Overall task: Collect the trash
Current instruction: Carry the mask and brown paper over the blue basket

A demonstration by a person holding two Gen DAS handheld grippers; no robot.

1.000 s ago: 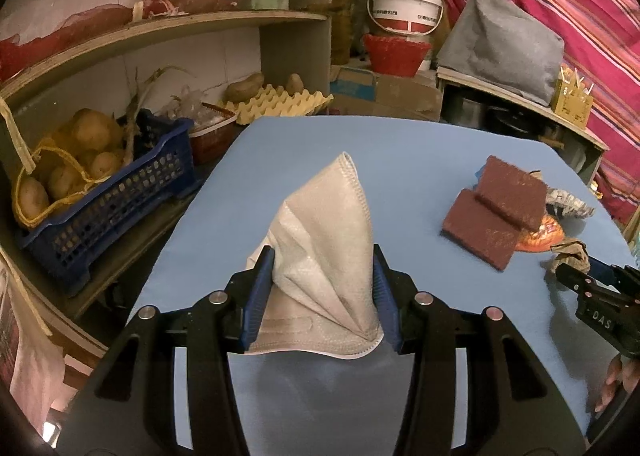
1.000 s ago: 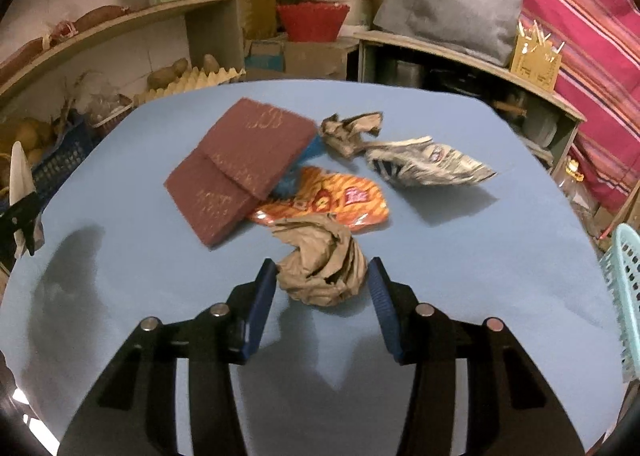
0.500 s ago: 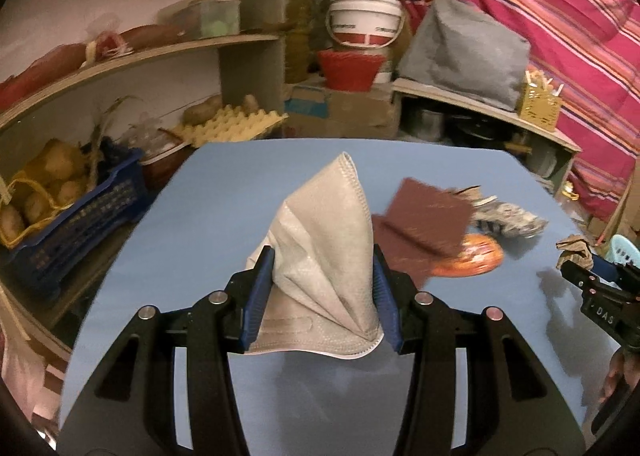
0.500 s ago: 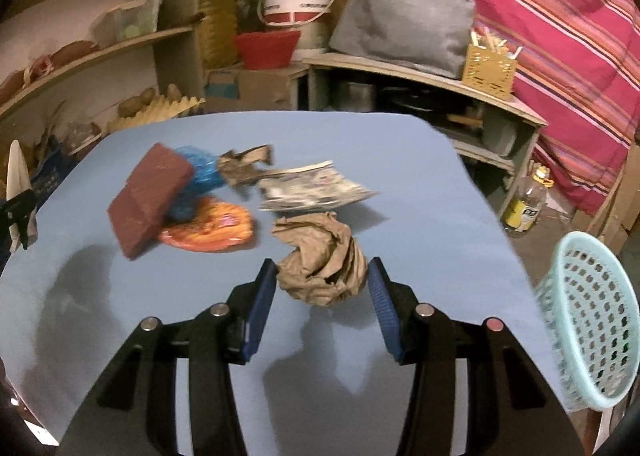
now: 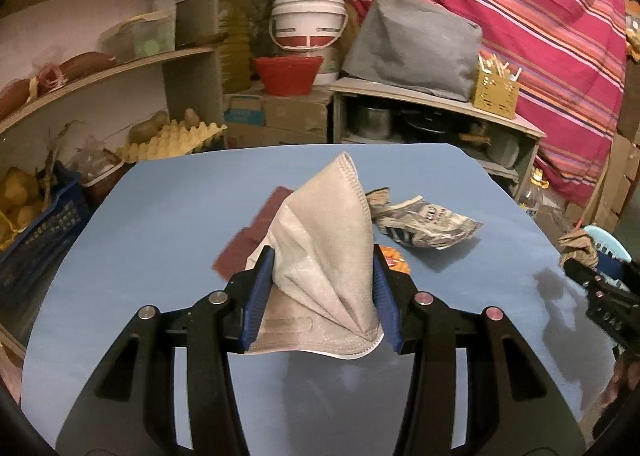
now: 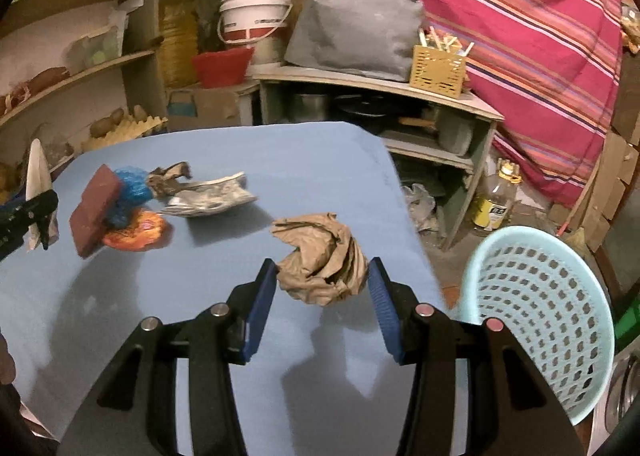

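My left gripper (image 5: 322, 288) is shut on a folded white face mask (image 5: 326, 256) and holds it above the blue table (image 5: 160, 216). My right gripper (image 6: 322, 292) is shut on a crumpled brown paper ball (image 6: 320, 256), held above the table's right part, near a light blue perforated basket (image 6: 540, 308) that stands off the table's right edge. On the table lie a crumpled newspaper piece (image 6: 208, 196), an orange wrapper (image 6: 136, 232), a blue net scrap (image 6: 128, 192) and maroon scouring pads (image 6: 94, 208). The right gripper with its brown paper shows at the right edge of the left wrist view (image 5: 578, 250).
Shelves with potatoes, an egg tray (image 5: 168, 140) and a blue crate (image 5: 36, 224) stand to the left. Behind the table are a low shelf (image 6: 376, 84) with pots, a white bucket (image 6: 252, 20), a red bowl and a striped cloth. A bottle (image 6: 496, 200) stands on the floor.
Both grippers have swung to the right with their loads. The light blue basket has come into the right wrist view and is now close on the right.
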